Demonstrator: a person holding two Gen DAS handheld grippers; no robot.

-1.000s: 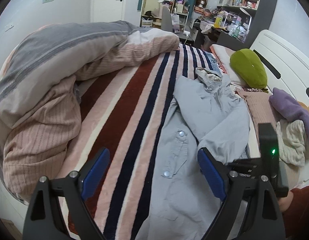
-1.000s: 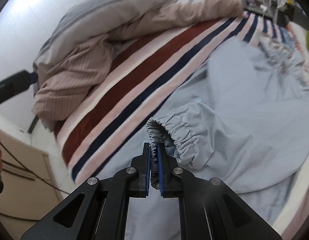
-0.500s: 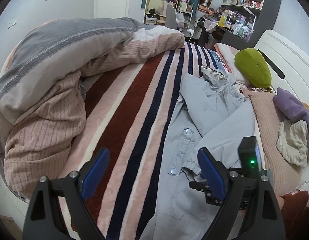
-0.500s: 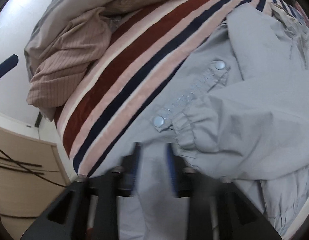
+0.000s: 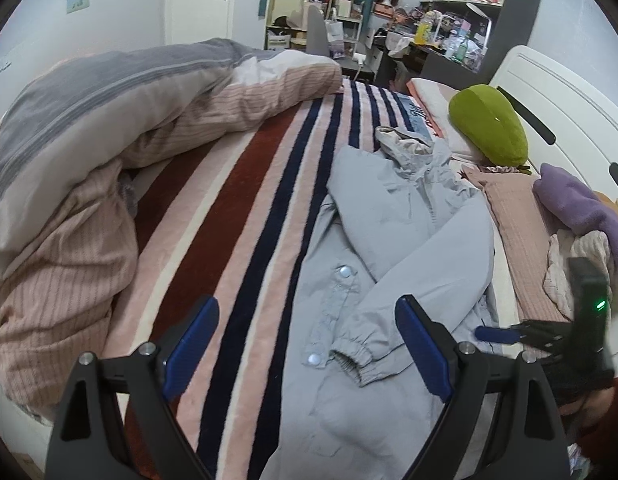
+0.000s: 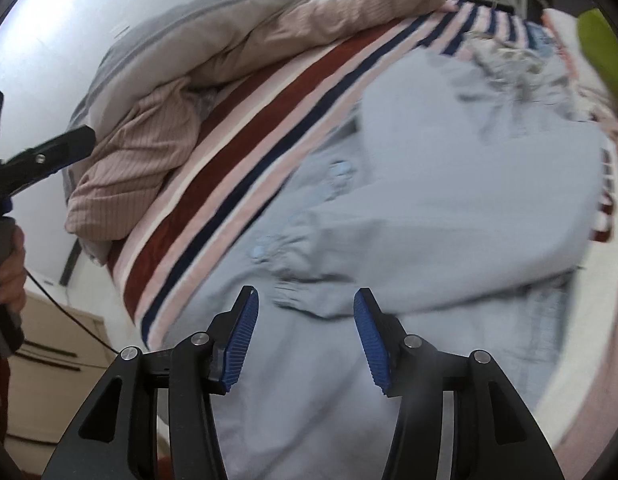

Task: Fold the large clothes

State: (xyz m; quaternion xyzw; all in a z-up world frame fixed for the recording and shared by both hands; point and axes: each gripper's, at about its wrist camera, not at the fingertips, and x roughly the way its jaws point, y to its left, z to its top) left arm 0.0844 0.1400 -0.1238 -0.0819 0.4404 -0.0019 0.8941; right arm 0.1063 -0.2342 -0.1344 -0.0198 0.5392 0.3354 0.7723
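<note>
A light grey-blue hooded jacket lies lengthwise on the striped bed, hood toward the pillows. One sleeve is folded across its front, its elastic cuff resting by the snap buttons. My left gripper is open and empty above the jacket's lower part. My right gripper is open and empty just behind the cuff, above the jacket. It also shows at the right edge of the left wrist view.
A bunched pink and grey duvet fills the bed's left side. A striped blanket covers the mattress. A green cushion, purple cloth and a white headboard are at right. Cluttered desk and shelves stand behind.
My right gripper held the sleeve cuff, carried it across the jacket front, then opened and drew back. The sleeve now lies folded over the jacket. The left gripper stayed open.
</note>
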